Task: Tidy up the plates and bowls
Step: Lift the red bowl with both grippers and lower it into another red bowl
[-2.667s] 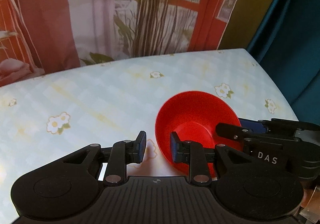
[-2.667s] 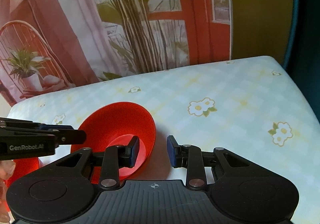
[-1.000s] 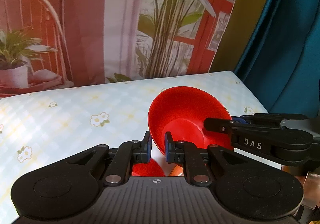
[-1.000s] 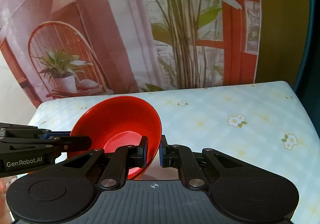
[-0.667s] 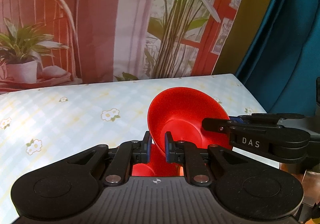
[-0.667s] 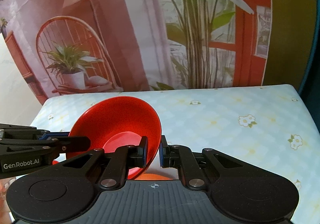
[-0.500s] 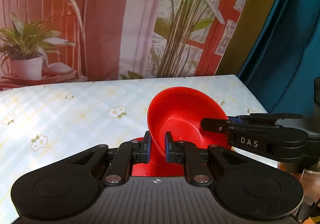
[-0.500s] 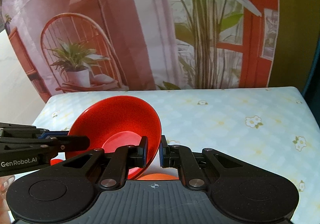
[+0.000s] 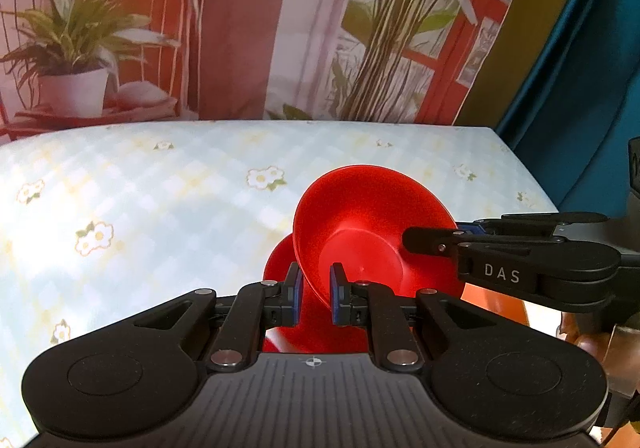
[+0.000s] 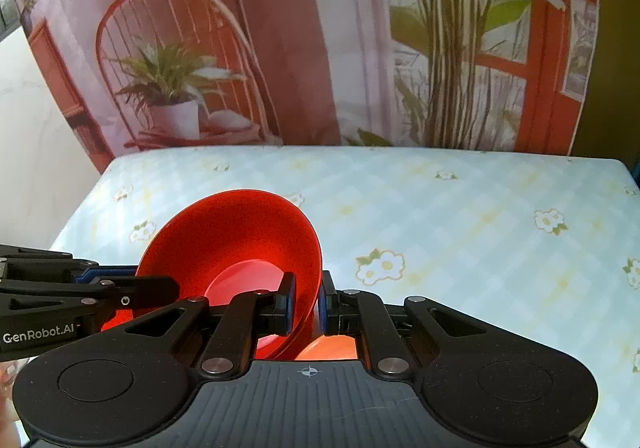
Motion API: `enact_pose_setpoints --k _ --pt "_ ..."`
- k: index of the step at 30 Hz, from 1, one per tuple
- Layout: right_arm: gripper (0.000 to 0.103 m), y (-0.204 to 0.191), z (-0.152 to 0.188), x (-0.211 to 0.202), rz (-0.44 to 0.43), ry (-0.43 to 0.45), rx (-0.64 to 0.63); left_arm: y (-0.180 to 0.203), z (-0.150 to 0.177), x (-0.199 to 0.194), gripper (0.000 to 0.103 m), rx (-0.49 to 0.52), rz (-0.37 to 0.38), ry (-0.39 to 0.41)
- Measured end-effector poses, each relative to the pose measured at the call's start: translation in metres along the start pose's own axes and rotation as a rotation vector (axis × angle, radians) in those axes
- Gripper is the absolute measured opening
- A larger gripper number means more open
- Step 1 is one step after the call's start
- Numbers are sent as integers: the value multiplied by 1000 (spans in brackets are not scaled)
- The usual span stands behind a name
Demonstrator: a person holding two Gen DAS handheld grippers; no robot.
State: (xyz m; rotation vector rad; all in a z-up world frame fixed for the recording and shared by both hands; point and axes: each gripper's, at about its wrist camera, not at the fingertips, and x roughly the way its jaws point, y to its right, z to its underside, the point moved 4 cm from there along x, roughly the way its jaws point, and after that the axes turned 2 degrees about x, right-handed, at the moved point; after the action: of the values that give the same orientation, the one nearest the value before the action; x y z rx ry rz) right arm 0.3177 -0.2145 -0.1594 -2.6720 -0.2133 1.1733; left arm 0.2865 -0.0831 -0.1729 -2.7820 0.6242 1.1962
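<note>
Red bowl (image 9: pixel 372 224) held tilted above flowered desk (image 9: pixel 160 184), clamped by both: left gripper (image 9: pixel 314 292) jaws pinched on near-left rim, right gripper (image 10: pixel 306 302) jaws pinched on opposite rim. Second red dish (image 9: pixel 280 260) directly below and slightly left of held bowl, partly hidden; possibly stack. Orange piece (image 10: pixel 332 350) beneath, unclear.
</note>
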Motion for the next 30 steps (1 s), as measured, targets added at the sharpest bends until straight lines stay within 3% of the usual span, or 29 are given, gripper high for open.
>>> enact_pose_setpoints --k 30 --pt "10 -10 5 11 11 -51 -54 -9 10 9 15 -34 10 -32"
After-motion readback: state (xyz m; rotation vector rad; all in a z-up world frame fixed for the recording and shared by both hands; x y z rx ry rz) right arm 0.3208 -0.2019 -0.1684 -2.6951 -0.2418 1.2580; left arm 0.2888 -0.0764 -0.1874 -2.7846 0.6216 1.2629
